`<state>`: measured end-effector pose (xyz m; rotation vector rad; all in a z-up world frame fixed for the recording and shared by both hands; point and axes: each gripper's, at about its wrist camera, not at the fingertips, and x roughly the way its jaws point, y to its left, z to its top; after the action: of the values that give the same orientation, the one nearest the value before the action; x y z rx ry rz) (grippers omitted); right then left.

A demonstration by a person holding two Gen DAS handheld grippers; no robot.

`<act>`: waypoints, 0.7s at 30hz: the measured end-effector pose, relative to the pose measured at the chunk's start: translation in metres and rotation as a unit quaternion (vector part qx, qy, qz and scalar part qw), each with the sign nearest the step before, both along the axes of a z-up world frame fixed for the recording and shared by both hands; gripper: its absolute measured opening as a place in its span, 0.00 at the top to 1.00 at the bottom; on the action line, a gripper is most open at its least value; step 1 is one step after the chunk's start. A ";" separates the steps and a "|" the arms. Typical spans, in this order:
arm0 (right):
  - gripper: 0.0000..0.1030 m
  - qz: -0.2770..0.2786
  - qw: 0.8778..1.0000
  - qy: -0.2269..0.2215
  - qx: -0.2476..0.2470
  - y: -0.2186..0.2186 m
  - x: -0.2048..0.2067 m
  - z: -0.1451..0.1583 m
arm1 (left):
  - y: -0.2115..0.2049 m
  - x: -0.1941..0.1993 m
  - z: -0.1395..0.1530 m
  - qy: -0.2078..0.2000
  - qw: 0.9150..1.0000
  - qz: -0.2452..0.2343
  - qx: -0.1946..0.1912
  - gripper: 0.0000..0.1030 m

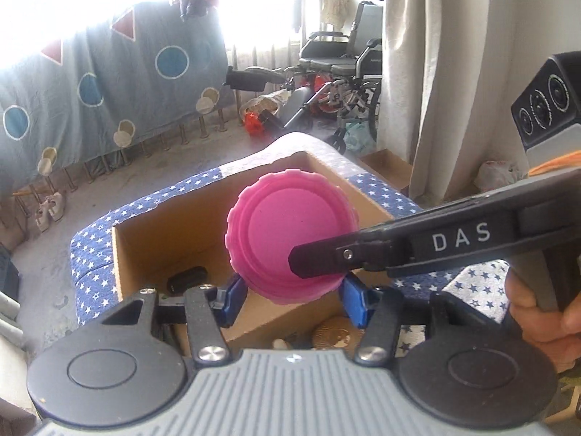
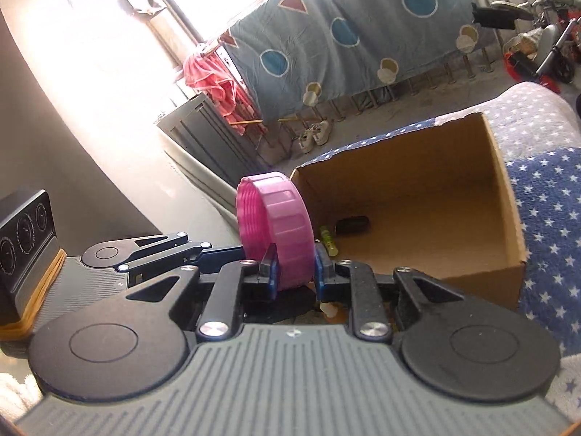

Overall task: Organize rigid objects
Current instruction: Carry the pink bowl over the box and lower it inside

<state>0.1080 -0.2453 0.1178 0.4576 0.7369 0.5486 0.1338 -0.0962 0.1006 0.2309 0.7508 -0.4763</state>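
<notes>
The right claw (image 2: 293, 270) is clamped on a pink lid (image 2: 276, 232), its blue pads pressing the flat top and the open threaded side, so the lid stands on edge in the air above the near wall of the cardboard box (image 2: 508, 196). In the left wrist view the left claw (image 1: 290, 296) sits just beside the same lid (image 1: 290, 236); its blue pads flank the ribbed rim closely, but whether they press it I cannot tell. The right claw's black finger (image 1: 319, 259) crosses the lid's flat face from the right. Beyond, the open box lies on a star-printed blue cloth (image 2: 544, 196) over the surface, holding a dark object (image 2: 352, 224) and a yellow-green tube (image 2: 328, 241) on its floor. Farther out, a sheet with circles and triangles (image 2: 345, 36) hangs over a rail, white shoes (image 2: 316, 134) rest on the floor beneath, and a wheelchair (image 1: 345, 61) stands by the curtain (image 1: 454, 72).
</notes>
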 end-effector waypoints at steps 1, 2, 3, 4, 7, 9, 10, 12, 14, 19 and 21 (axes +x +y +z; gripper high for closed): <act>0.83 0.012 1.000 0.014 0.004 0.003 0.017 -0.002 | 0.004 0.009 -0.003 0.008 1.000 0.008 0.005 0.46; 0.83 0.023 0.999 0.030 0.009 0.007 0.033 -0.004 | 0.006 0.018 -0.005 0.016 1.000 0.014 0.010 0.46; 0.83 0.033 0.998 0.046 0.012 0.010 0.049 -0.008 | 0.012 0.028 -0.010 0.026 0.999 0.022 0.015 0.46; 0.83 0.045 0.997 0.064 0.013 0.015 0.066 -0.012 | 0.014 0.035 -0.014 0.033 0.999 0.027 0.019 0.46; 0.83 0.079 0.990 0.115 0.013 0.031 0.110 -0.028 | 0.030 0.053 -0.027 0.061 0.997 0.042 0.027 0.47; 0.83 0.097 0.984 0.149 0.007 0.041 0.132 -0.041 | 0.036 0.061 -0.036 0.076 0.995 0.047 0.033 0.48; 0.83 0.106 0.980 0.167 0.005 0.046 0.144 -0.049 | 0.038 0.064 -0.041 0.085 0.994 0.049 0.036 0.48; 0.83 0.122 0.972 0.200 0.002 0.052 0.164 -0.064 | 0.044 0.071 -0.049 0.104 0.992 0.052 0.038 0.48; 0.83 0.138 0.962 0.235 0.002 0.060 0.174 -0.082 | 0.050 0.076 -0.054 0.116 0.991 0.052 0.040 0.48; 0.81 0.170 0.936 0.308 -0.007 0.072 0.204 -0.124 | 0.061 0.074 -0.056 0.115 0.991 0.052 0.044 0.46; 0.81 0.182 0.926 0.332 -0.019 0.079 0.207 -0.140 | 0.063 0.075 -0.055 0.115 0.991 0.052 0.039 0.46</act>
<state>0.3146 -0.1667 -0.0223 0.4751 1.5017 0.7324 0.2090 -0.0330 0.0453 0.2109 1.0038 -0.3775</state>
